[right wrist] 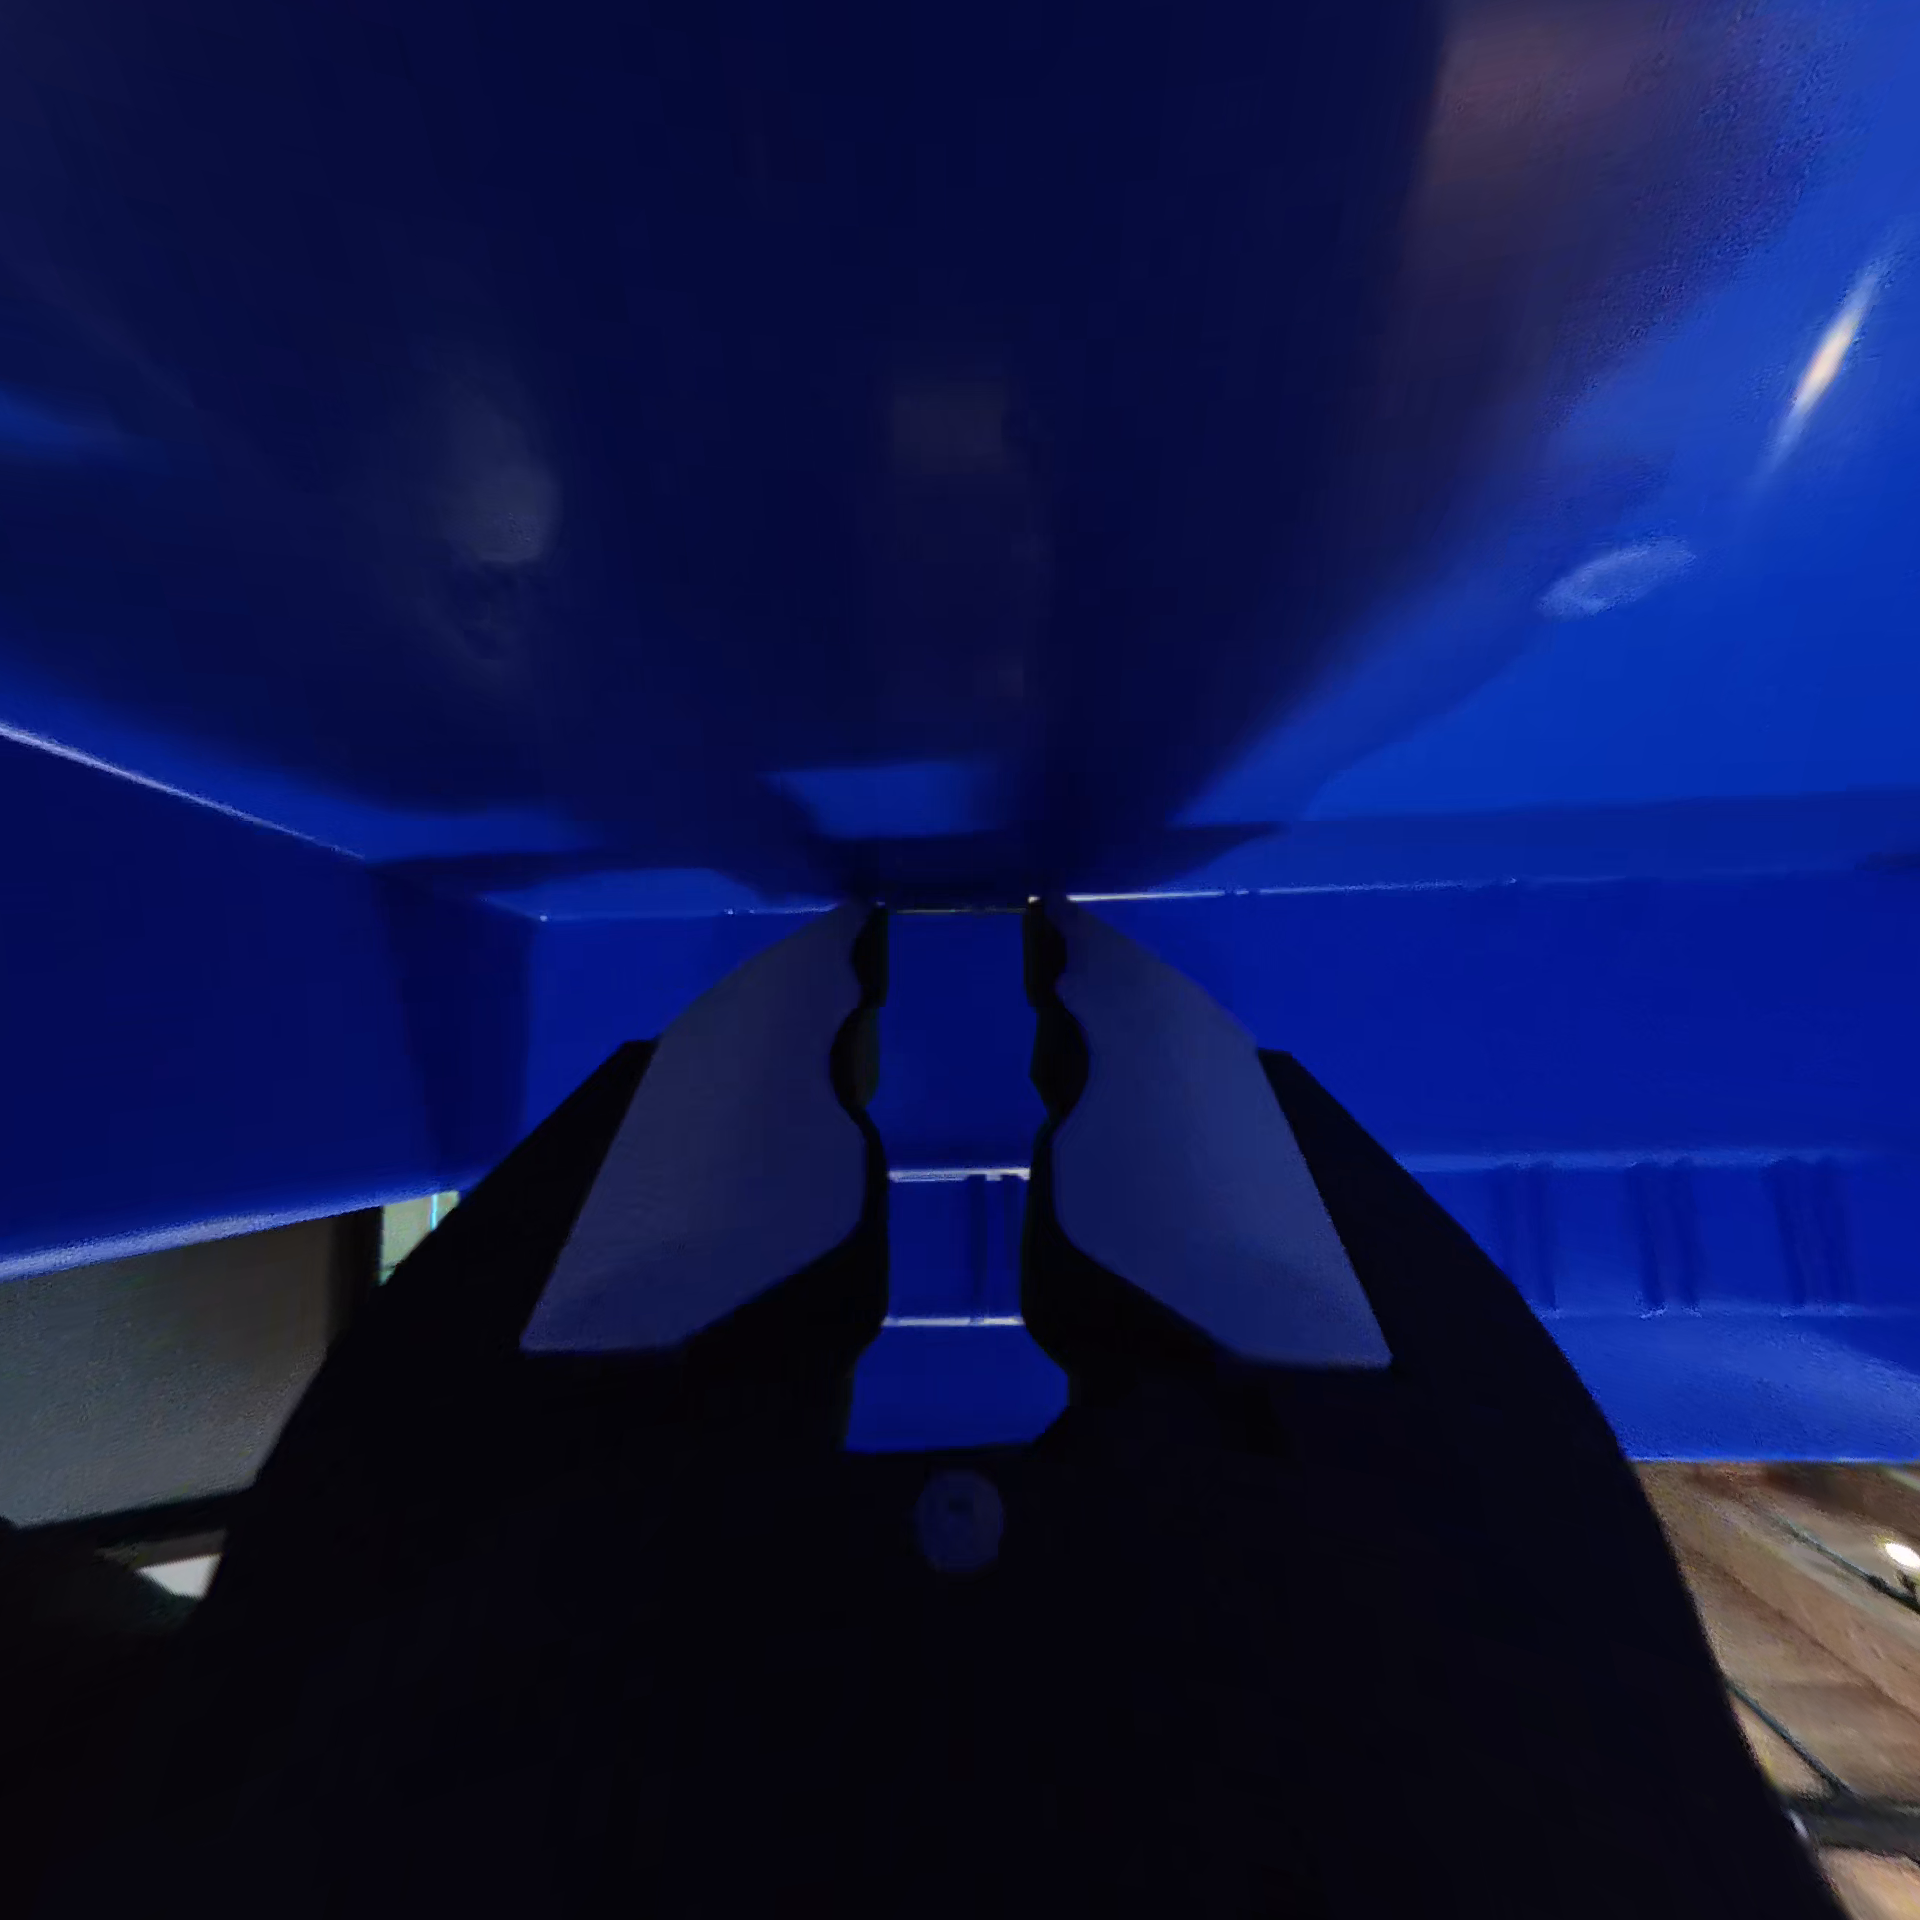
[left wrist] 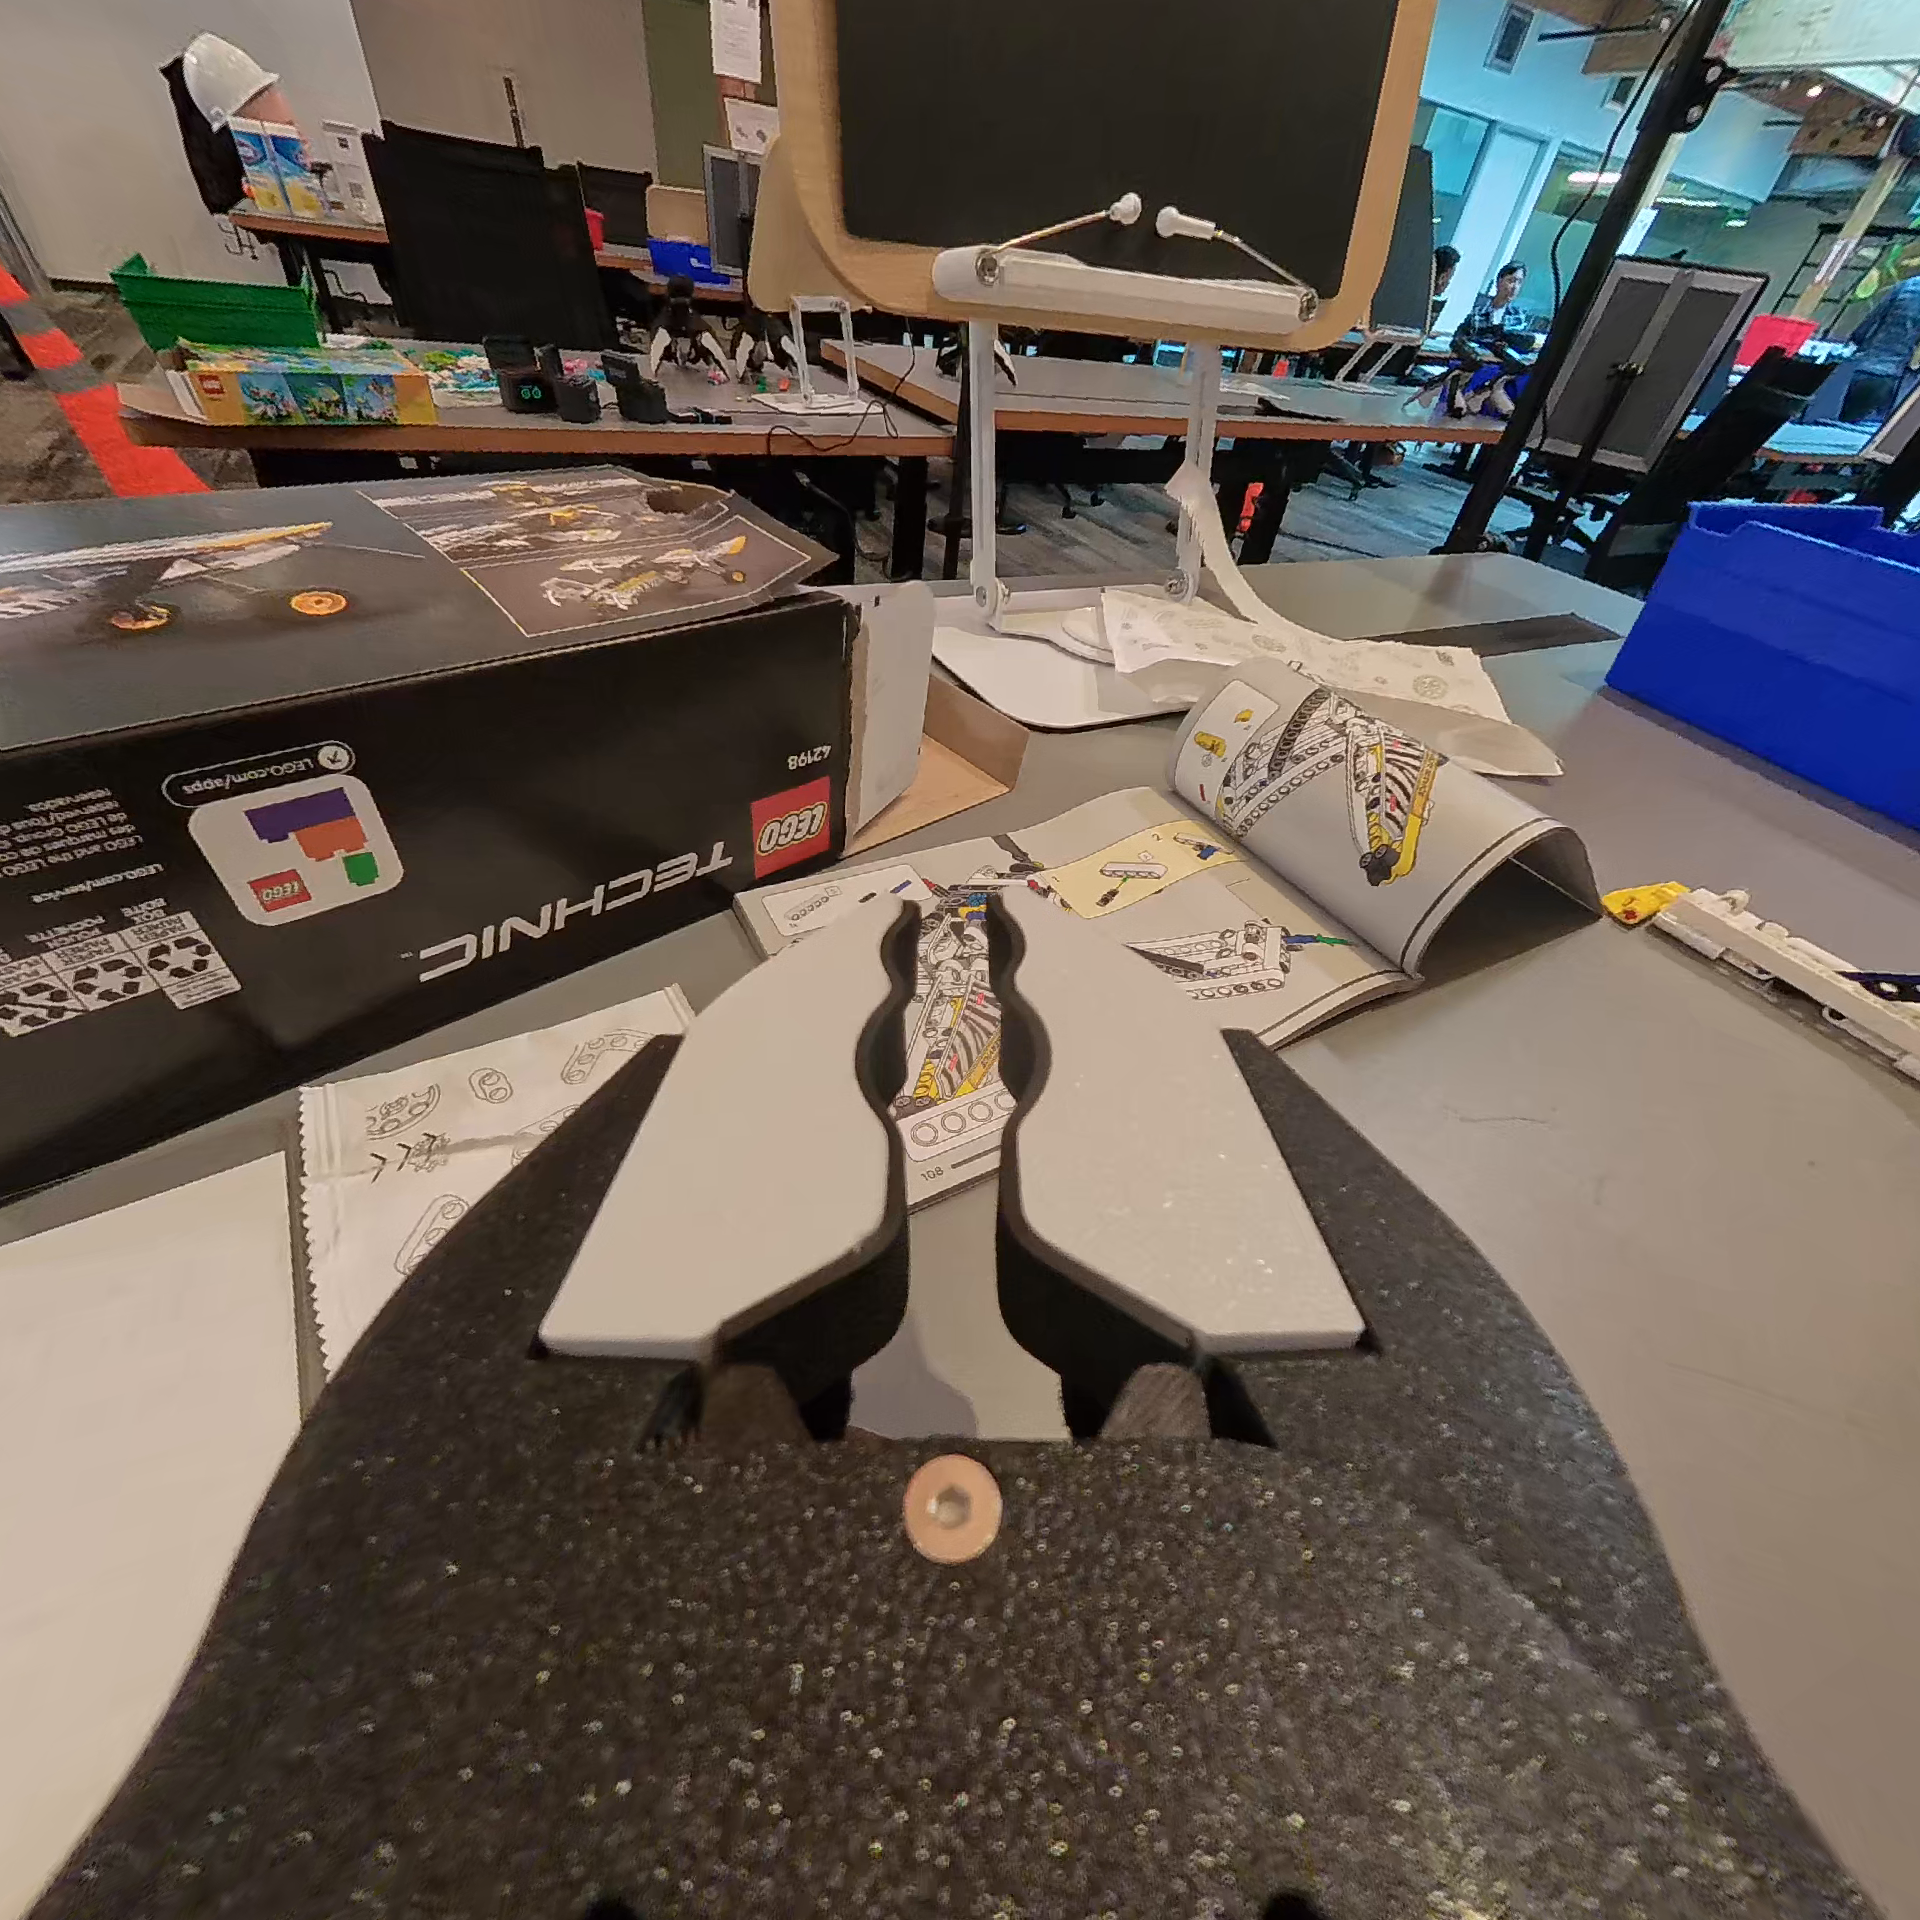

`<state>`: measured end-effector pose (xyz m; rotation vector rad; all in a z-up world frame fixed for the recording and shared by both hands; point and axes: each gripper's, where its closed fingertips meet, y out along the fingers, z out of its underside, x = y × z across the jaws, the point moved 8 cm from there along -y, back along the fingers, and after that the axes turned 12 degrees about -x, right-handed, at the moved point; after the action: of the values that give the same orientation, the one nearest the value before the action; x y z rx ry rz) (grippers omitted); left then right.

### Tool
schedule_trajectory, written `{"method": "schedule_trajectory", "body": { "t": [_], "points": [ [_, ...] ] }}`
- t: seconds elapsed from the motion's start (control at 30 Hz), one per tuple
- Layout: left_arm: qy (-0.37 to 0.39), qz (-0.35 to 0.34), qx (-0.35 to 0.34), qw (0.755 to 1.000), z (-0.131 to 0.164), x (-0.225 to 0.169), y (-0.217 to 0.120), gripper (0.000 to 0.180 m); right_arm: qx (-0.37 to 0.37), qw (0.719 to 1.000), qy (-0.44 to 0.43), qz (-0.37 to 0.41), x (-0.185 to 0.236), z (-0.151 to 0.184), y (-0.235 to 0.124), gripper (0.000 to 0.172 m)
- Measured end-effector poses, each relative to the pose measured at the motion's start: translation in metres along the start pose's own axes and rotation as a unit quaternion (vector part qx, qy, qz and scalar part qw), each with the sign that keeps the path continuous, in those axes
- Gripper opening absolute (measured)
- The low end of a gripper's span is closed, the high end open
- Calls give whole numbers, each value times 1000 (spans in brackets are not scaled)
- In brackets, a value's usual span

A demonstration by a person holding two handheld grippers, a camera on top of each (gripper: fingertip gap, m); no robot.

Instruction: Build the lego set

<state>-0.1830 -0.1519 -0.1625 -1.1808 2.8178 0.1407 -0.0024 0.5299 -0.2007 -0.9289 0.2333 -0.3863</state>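
While the left gripper (left wrist: 951, 914) hovers slightly parted and empty over an open instruction booklet (left wrist: 1174, 914) beside a black toy box (left wrist: 436, 790), the right gripper (right wrist: 956, 925), also parted, noses against a blue plastic bin (right wrist: 1351, 987) at the table's far right.

We see grey table (left wrist: 1558, 1195). On it: black box (left wrist: 416, 790) at left, open instruction booklet (left wrist: 1195, 904) mid-table, printed paper bags (left wrist: 436, 1122), white stand base (left wrist: 1039, 665), blue bin (left wrist: 1787, 634) at right, white brick assembly (left wrist: 1787, 961) near right edge.
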Motion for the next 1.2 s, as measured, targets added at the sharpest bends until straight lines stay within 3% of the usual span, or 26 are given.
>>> {"method": "schedule_trajectory", "body": {
  "t": [0.1, 0.2, 0.33, 0.4, 0.53, 0.63, 0.7, 0.8, 0.93, 1.1, 1.2],
  "points": [
    [-3, 3, -1, 1000, 0, 0, 0, 12, 33, 999, -3, 0, 1, 4, 7, 25],
    [-4, 4, -3, 1000, 0, 0, -1, 12, 21, 1000, 11, -8, 0, 8, 7, 25],
    [0, 3, 0, 1000, 0, -1, 0, 12, -59, 997, 39, -1, -3, 18, -16, 25],
    [4, 4, 4, 1000, 0, -1, 1, 12, -170, 983, 65, 4, -7, 27, -52, 25],
    [15, 5, 12, 1000, 1, -3, 2, 12, -449, 890, 73, 35, -7, 52, -156, 24],
    [25, 8, 17, 999, 2, -6, 3, 12, -638, 769, -5, 31, 16, 51, -231, 24],
    [34, 11, 22, 999, 3, -7, 3, 12, -700, 712, -54, 27, 37, 31, -264, 24],
    [43, 15, 29, 999, 4, -10, 4, 12, -726, 681, -88, 24, 67, -23, -293, 24],
    [47, 19, 39, 998, 5, -12, 4, 12, -725, 680, -108, -23, 116, -115, -324, 24],
    [26, 24, 40, 999, 4, -10, 3, 12, -637, 748, -185, -34, 184, -235, -343, 24],
    [12, 26, 38, 999, 4, -8, 0, 12, -569, 793, -216, -24, 206, -301, -336, 25]
  ]
}}
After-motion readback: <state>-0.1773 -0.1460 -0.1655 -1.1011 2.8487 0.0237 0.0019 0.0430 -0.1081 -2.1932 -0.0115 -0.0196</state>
